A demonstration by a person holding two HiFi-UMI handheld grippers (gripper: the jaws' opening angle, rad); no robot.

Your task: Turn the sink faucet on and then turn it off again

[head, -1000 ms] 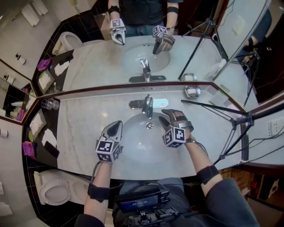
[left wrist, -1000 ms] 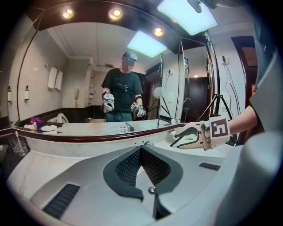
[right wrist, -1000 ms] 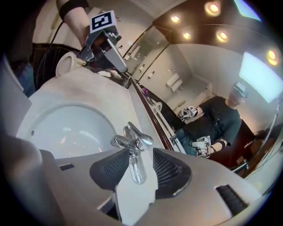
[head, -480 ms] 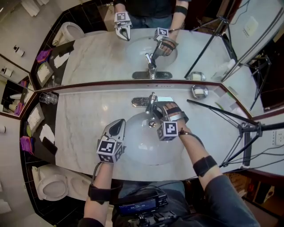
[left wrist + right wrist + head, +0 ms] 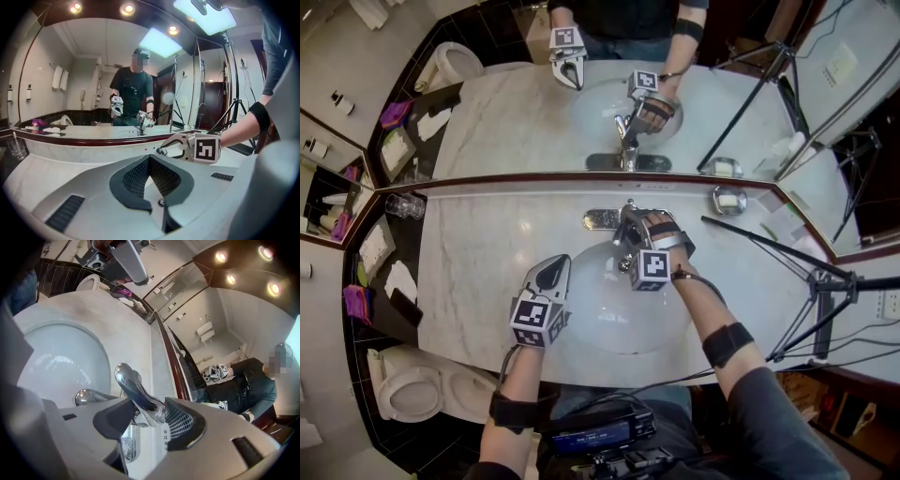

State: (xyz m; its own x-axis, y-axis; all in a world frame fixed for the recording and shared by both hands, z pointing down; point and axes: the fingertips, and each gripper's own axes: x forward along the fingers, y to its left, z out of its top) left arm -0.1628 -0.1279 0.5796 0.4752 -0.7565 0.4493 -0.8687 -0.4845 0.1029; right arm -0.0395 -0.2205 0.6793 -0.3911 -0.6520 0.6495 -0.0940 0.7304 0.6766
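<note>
Faucet lever (image 5: 139,398) sits between the right gripper's (image 5: 150,419) wide jaws, which have just been opening. Left gripper (image 5: 149,158) is closed tight on nothing, off to that lever's left.

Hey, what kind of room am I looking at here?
A bathroom, probably a hotel's. A marble vanity counter holds an oval sink with a chrome faucet, a wide mirror runs behind it, and a toilet sits at the lower left of the head view.
</note>
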